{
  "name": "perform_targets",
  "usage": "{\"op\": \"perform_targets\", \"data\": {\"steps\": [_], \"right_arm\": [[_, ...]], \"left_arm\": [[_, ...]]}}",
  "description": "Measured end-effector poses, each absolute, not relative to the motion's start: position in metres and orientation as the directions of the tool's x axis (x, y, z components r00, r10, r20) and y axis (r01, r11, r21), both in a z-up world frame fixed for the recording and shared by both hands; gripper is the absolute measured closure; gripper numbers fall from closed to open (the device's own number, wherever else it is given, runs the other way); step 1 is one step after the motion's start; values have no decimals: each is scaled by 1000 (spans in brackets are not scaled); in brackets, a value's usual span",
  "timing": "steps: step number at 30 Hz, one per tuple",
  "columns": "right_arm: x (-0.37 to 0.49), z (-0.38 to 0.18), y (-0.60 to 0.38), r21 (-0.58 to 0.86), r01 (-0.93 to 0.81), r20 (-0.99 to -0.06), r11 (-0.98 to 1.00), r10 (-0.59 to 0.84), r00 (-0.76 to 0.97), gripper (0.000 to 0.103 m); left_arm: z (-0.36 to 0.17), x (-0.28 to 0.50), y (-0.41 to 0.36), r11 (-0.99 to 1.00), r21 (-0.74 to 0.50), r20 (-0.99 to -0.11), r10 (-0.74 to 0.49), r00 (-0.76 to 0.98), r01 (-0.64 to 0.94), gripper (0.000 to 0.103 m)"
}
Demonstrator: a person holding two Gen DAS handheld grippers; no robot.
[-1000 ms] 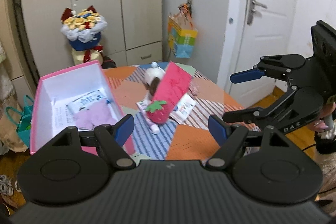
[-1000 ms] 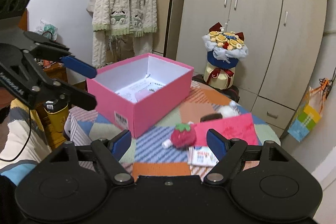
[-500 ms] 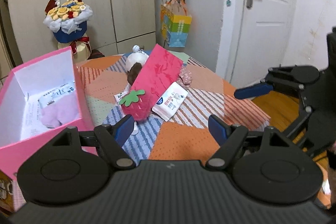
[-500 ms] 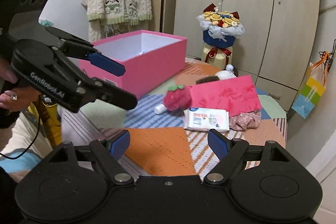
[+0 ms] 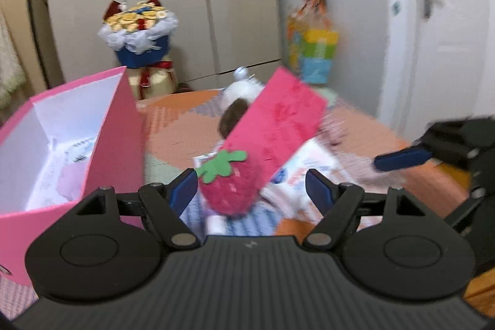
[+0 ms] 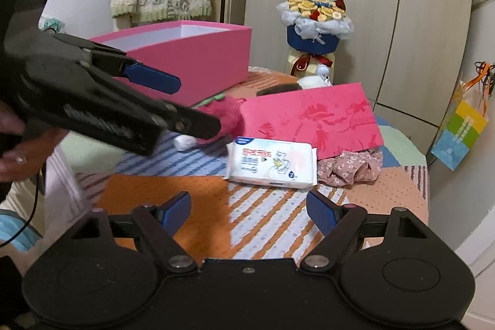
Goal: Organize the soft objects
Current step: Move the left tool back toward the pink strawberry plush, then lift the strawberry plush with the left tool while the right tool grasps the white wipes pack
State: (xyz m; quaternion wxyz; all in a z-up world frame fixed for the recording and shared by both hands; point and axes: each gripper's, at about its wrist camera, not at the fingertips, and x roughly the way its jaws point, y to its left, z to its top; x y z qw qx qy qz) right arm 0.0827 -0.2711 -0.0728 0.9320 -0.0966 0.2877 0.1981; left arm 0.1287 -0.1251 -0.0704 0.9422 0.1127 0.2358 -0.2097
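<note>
Strawberry plush (image 5: 230, 190) sits just beside the pink box (image 5: 114, 144), on the patchwork cover, with its green felt leaf (image 5: 221, 166) turned toward me. I've got the left gripper (image 5: 251, 189) lined up on it, jaws apart, nothing between the pads, and the plush bulges into the gap from the far side. The picture is smeared, so I can't tell if a pad is brushing the fur. I judge it light and squashy; it should give under the pads and spring back, so I want the fat red belly, not the leaf and not the little white piece (image 6: 183, 141) sticking out beneath it.

A red card (image 5: 278, 126) leans on the plush on the side away from the box; lifting may tip it. Right gripper (image 6: 249, 211) hangs wide open and empty, farther from the box, short of the white wipes pack (image 6: 272, 163). That pack looks slick and floppy. Just beyond it, the floral cloth (image 6: 352, 167) is crumpled under the card's edge and I'd pinch a fold there.
</note>
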Motion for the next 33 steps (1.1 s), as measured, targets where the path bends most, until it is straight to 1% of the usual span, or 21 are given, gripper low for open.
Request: {"op": "perform_targets", "data": {"steps": [1,4,8,12,18,20,23,25,26,28,30,32,33], "right_arm": [[89,-75,-272,-68,-421,-578,904,308,755,18],[102,-80,-273,-79,-419,-587,905,297,753,18],[117,-86,-271,-73,-434,-606,898,306,735,17],[127,-91,-263,-93,-432,-634,897,281,720,9],[138,-91,-263,-65,-428,-643,901,290,709,8],[142,-91,-263,-53,-428,-646,902,296,703,8],[149,-93,-262,-41,-430,-649,902,304,697,7],[153,-95,-262,-25,-421,-652,906,305,695,3],[155,-95,-264,-7,-416,-653,909,311,690,3],[156,-96,-265,18,-404,-655,915,316,686,3],[154,-96,-264,16,-381,-652,925,298,697,4],[147,-96,-260,13,-376,-639,927,296,710,11],[144,-95,-257,9,-376,-633,927,296,716,18]], "left_arm": [[-75,135,-129,892,124,-496,-324,806,435,28],[-83,152,-132,902,101,-514,-313,798,419,28],[-86,161,-131,914,71,-505,-313,805,399,28],[-90,164,-133,927,79,-485,-286,827,367,29],[-95,168,-127,925,-8,-487,-336,806,381,30],[-96,170,-125,922,-35,-490,-352,798,385,37],[-101,176,-122,921,-86,-507,-370,779,381,41],[-103,178,-119,917,-119,-508,-385,770,380,44],[-103,178,-118,916,-132,-507,-391,768,379,45],[-103,178,-116,914,-147,-502,-398,768,377,47],[-103,178,-115,911,-161,-499,-407,765,379,51],[-104,178,-114,906,-183,-497,-421,759,383,57],[-105,179,-113,903,-193,-495,-428,757,384,58]]}}
